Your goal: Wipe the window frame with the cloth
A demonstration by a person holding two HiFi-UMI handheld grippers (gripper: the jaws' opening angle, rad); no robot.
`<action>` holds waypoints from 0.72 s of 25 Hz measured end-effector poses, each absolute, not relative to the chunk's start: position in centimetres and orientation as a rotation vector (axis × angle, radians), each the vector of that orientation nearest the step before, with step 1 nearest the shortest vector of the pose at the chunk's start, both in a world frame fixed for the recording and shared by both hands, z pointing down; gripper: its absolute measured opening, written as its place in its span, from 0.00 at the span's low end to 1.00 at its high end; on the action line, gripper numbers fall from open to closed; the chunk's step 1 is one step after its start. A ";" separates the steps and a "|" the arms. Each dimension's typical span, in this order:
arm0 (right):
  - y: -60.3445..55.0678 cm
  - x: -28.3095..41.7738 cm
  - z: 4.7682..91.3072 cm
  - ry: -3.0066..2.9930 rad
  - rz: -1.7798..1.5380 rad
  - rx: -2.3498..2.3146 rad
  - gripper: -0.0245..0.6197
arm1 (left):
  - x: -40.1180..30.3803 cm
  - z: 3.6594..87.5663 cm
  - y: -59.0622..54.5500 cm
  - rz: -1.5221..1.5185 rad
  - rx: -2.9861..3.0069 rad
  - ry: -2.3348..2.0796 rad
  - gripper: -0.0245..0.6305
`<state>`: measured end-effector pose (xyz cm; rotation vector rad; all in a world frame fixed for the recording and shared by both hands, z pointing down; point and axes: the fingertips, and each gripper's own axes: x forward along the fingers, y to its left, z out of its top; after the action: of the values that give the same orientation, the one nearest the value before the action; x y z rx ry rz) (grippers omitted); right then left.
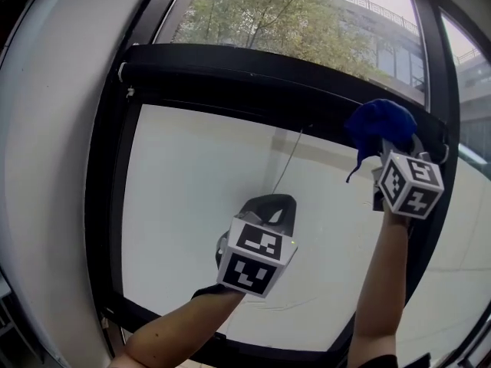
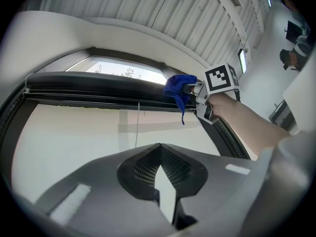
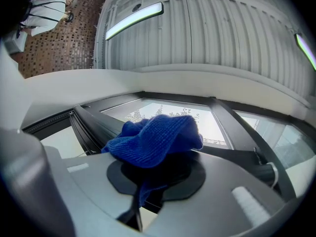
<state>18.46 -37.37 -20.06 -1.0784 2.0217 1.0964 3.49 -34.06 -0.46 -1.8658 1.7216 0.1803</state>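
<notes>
Right gripper: I hold it high at the right side of the window, with my forearm reaching straight up under it. Its marker cube faces back toward me.
Right jaws: clamped on the cloth. It bunches over both tips and covers them, and 1 thin tail drops through the slot between the jaws.
Cloth: blue, knitted and crumpled into a ball. In the head view it sits at the right end of the black crossbar, just beside the right upright, and 1 loose strand hangs below it.
Contact: in my left gripper view the cloth lies against the crossbar. I cannot tell how firmly it presses there.
Window frame: black, with a thick horizontal crossbar and 2 uprights at the sides. The glass above it shows trees and a building.
Blind: white, drawn down below the crossbar and filling the lower pane. A thin cord hangs in front of it.
Left gripper: lower and nearer the middle of the window, in front of the blind and well apart from the cloth.
Left jaws: the tips are brought together and nothing is held between them. Only the white blind shows through the small gap behind the tips.
Left forearm: comes up from the bottom edge toward the left gripper's marker cube.
</notes>
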 end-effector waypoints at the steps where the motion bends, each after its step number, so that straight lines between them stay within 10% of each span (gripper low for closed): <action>1: -37.6 19.2 -20.2 2.019 1.092 -1.075 0.14 | 3.9 -0.6 -34.3 0.185 -1.864 1.720 0.03; 18: -41.9 30.5 -20.0 1.924 1.101 -1.226 0.14 | 12.0 0.3 -39.5 0.199 -1.946 1.641 0.03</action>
<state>30.45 -41.86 -19.98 -1.2259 1.9238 1.1006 12.01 -39.49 0.32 -1.9456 1.6407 0.1989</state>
